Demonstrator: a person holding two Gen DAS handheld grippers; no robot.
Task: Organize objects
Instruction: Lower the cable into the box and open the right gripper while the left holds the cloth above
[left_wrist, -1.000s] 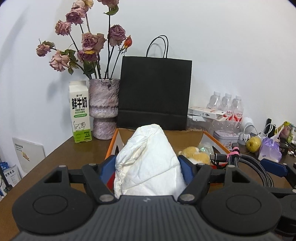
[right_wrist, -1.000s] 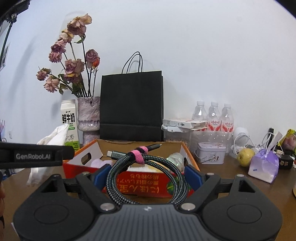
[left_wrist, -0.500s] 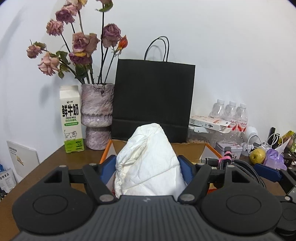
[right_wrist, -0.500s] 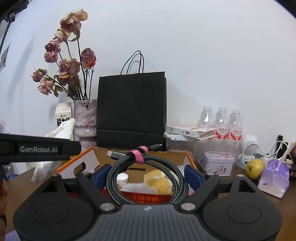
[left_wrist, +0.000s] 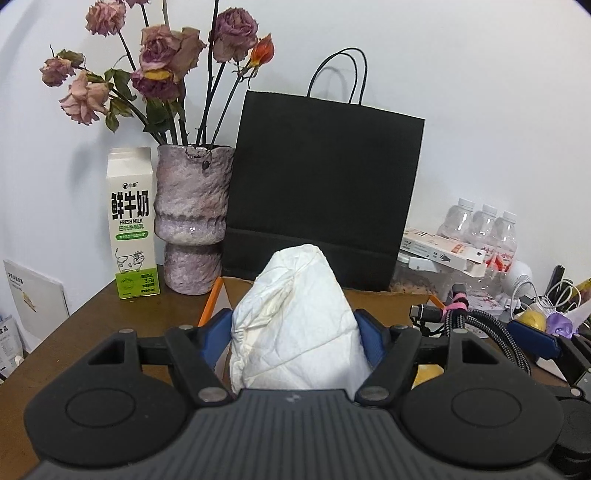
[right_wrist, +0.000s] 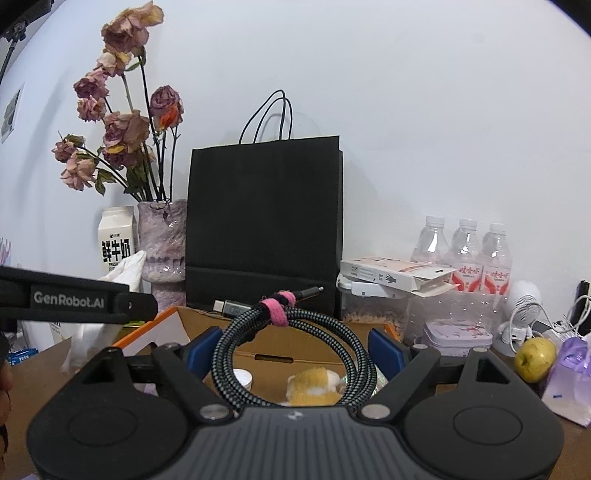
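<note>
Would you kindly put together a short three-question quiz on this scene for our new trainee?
1. True or false: the left gripper is shut on a white crumpled bundle.
2. What binds the coiled braided cable in the right gripper? A) pink strap B) green clip C) white tape
3. Which carton stands left of the vase?

Key: 1 true; 2 A; 3 the milk carton.
</note>
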